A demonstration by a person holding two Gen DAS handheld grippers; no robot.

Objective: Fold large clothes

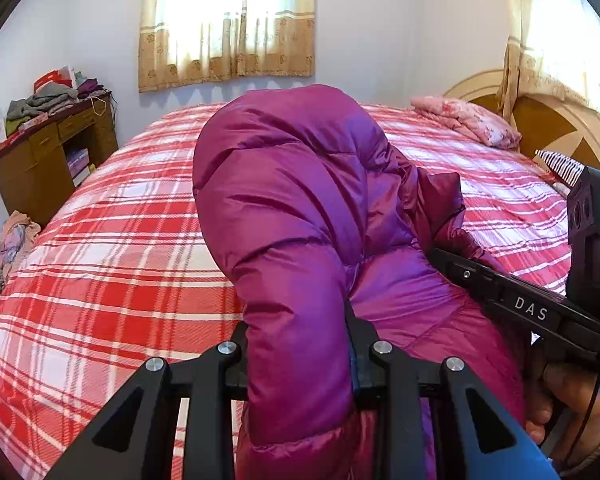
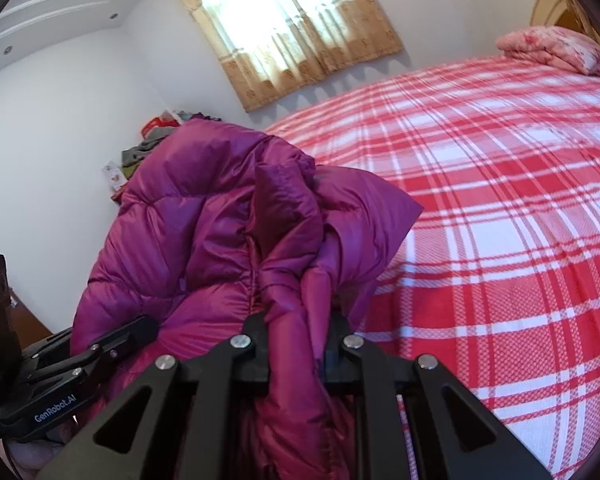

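Note:
A shiny magenta puffer jacket [image 1: 292, 200] hangs bunched above the bed. My left gripper [image 1: 298, 344] is shut on a thick padded fold of it. My right gripper [image 2: 300, 336] is shut on another fold of the jacket [image 2: 204, 224], close beside the left one. The right gripper also shows in the left wrist view [image 1: 444, 252], its tips buried in the fabric. The left gripper shows in the right wrist view [image 2: 140, 328] at lower left, pressed into the jacket. The lower part of the jacket is hidden below both views.
A bed with a red and white plaid cover [image 1: 112, 248] fills the space ahead. A folded pink floral blanket [image 1: 468, 124] lies by the headboard [image 1: 560, 128]. A wooden desk piled with clothes [image 1: 52, 152] stands far left. Curtained window [image 1: 228, 32] behind.

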